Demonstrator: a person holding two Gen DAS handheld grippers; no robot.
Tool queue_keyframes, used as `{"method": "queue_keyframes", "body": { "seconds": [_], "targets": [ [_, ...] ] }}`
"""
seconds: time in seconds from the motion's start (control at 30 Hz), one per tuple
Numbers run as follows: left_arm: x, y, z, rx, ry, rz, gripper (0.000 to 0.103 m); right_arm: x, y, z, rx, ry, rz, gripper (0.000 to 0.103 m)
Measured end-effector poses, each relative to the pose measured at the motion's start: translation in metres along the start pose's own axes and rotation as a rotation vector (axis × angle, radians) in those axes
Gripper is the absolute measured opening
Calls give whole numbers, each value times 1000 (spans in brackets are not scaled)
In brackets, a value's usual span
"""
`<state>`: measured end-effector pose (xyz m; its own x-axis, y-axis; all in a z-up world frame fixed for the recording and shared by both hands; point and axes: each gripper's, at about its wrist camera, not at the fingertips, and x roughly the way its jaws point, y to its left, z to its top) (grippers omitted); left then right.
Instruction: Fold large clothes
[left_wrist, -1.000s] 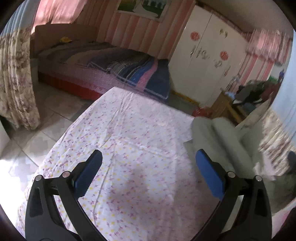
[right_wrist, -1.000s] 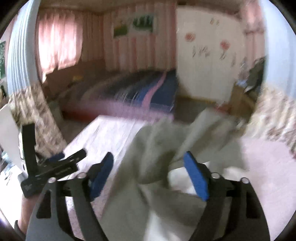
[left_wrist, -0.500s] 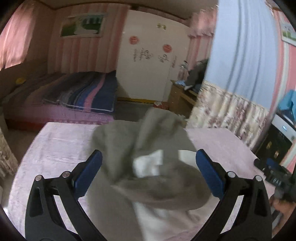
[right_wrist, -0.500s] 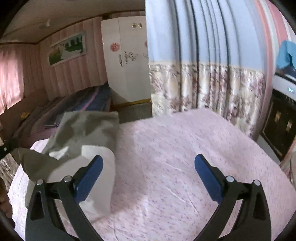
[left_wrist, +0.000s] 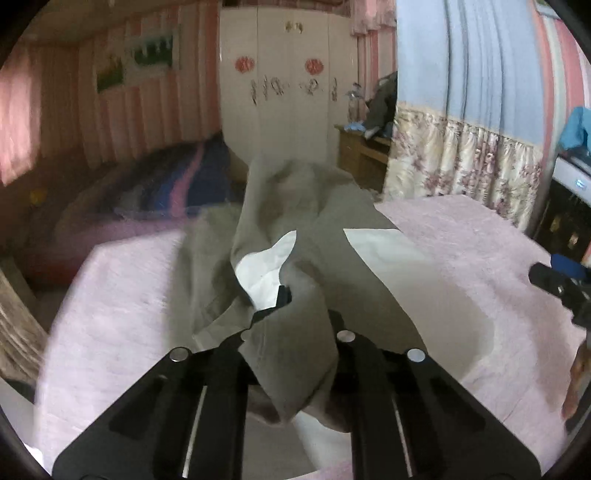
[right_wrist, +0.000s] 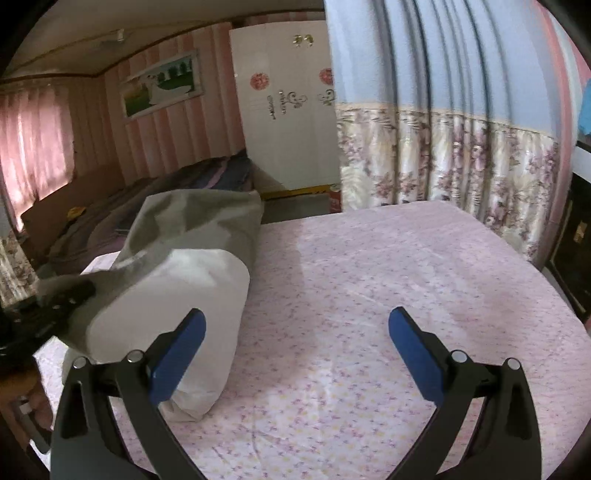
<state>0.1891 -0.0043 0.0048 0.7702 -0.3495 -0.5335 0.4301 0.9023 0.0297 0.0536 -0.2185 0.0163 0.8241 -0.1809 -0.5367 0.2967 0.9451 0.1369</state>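
Left wrist view shows the left claw (left_wrist: 291, 314) closed on a bunch of the grey garment (left_wrist: 317, 236); the cloth drapes over and between its black arms, so the fingertips themselves are mostly buried. The garment is an olive-grey piece with a white lining (left_wrist: 264, 269) showing where it has turned inside out. It hangs and trails from the claw down onto the worktop (left_wrist: 461, 236), which is covered with a pink floral sheet. The picture is blurred, so the garment's outline is hard to read, and I cannot tell what kind of garment it is.

In the right wrist view the right claw (right_wrist: 295, 347) stands wide open with its blue pads (right_wrist: 413, 354) well apart and nothing between them. It hovers over the bare sheet, with the garment to its left, near but apparently not touching. From there the garment looks like a rumpled, lifted mass, grey on top and white below, and the left claw's dark body is at its far-left edge.

The task seems to be at its very start. The garment is only picked up at one spot; it is not spread flat, no crease or fold is laid, and the lining is still exposed in places. What is probably left is nearly everything: a second grip by the free claw, spreading the cloth out on the sheet, smoothing it, then the folds.
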Motion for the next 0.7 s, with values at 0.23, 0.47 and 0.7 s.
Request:
{"method": "queue_keyframes", "body": {
  "seconds": [0.23,0.47,0.7],
  "targets": [
    [-17,59,-39,-40,51,134,10,14,36,2,-66,4,104,99],
    [-22,66,-72,-29,91,205,41,39,67,-8,-166,62,140,99],
    [-75,95,0,-133,-48,241,100,42,81,30,-196,-15,124,100]
  ]
}}
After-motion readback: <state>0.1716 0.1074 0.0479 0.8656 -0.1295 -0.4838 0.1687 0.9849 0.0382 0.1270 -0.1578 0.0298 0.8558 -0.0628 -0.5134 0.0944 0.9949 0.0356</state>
